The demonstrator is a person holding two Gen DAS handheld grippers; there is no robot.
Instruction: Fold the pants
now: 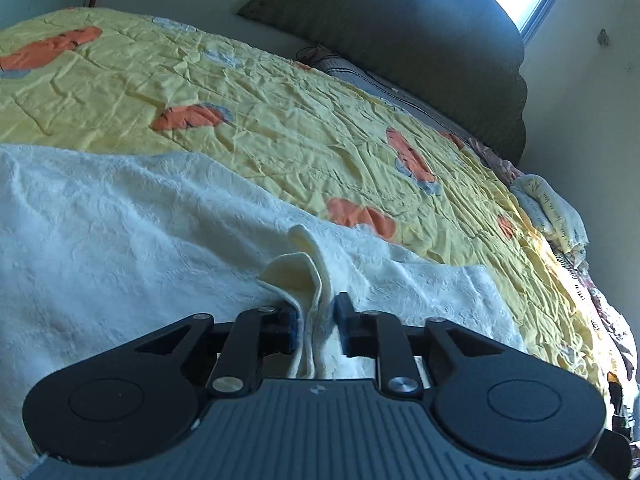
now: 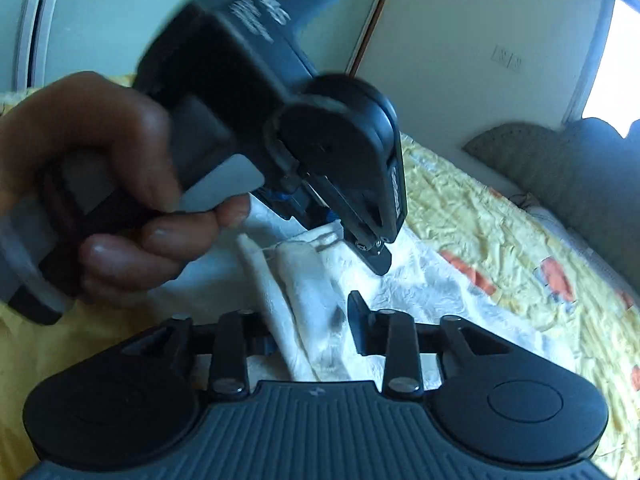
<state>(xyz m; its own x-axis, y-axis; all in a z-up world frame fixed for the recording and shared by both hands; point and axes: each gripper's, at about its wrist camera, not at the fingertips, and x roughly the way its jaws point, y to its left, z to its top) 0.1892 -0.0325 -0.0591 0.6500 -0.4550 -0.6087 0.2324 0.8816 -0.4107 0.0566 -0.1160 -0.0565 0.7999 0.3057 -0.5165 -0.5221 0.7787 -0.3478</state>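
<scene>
Right wrist view: left tool (image 2: pixel 376 256) and the hand (image 2: pixel 120 184) gripping it blurred; its body hides the far part of the pants (image 2: pixel 400 292). Printed text on its housing unreadable. Left wrist view: pants (image 1: pixel 120 240) cut off at left edge; bed (image 1: pixel 240 100) cut off at right edge.

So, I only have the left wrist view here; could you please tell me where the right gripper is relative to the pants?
Observer: The right gripper straddles a bunched fold of the white pants, with the left gripper just ahead of it.
Operator: Thank you; is it clamped on the cloth?
Observer: No, its jaws stand apart, and a gap shows between the fold and one finger.
Operator: And what is holding my gripper?
Observer: A hand wraps its handle.
</scene>
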